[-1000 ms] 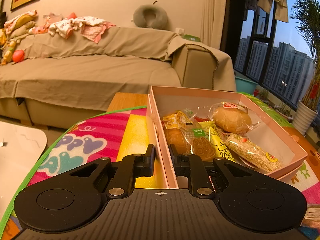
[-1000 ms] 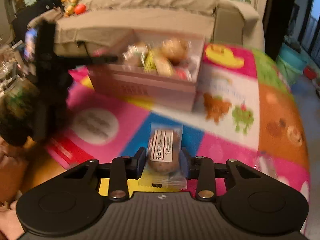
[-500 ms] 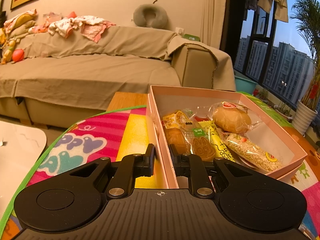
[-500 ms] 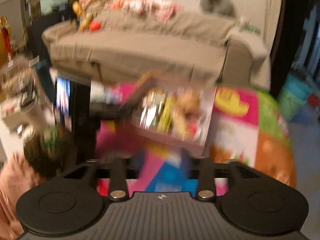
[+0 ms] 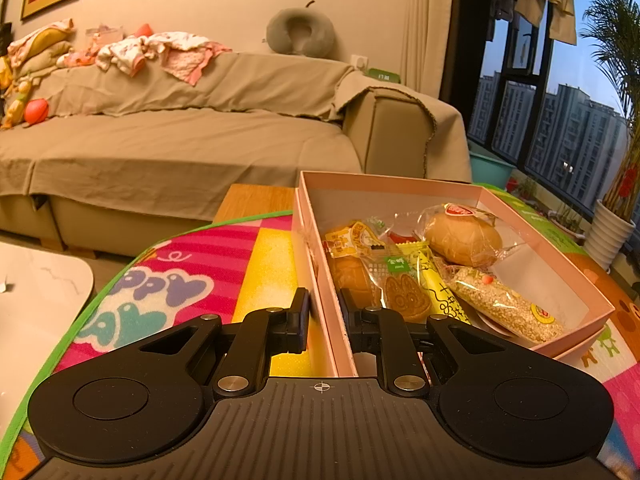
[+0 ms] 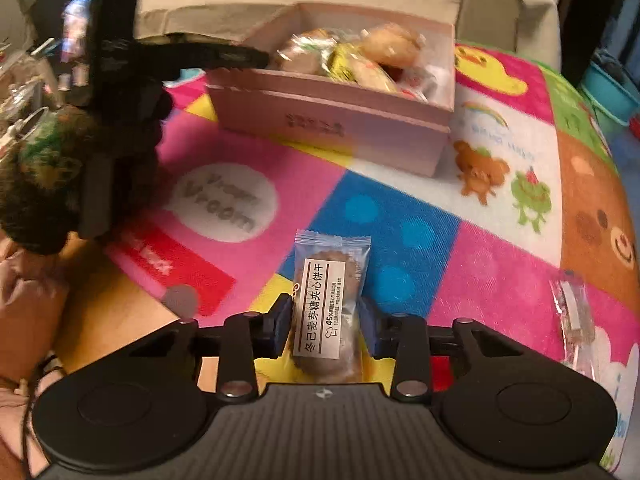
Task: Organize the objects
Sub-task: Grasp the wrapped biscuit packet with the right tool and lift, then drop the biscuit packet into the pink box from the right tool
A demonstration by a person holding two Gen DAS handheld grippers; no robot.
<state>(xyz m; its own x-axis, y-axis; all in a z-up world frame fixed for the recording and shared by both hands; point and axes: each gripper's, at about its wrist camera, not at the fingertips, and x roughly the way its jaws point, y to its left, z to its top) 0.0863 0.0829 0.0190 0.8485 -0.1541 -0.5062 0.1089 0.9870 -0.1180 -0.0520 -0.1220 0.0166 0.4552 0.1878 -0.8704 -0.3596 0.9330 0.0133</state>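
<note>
right tool point(image 6: 325, 330) swung back, biscuit packet point(image 6: 327, 304) regripped

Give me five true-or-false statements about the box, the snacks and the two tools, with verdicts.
1. The left tool straddles a wall of the pink box. True.
2. The right tool has a wrapped biscuit packet between its fingers. True.
3. The pink box holds nothing. False: it holds several wrapped snacks, including a bun.
4. The box sits on the sofa. False: it sits on the colourful play mat.
5. Another clear packet lies on the mat to the right. True.
</note>
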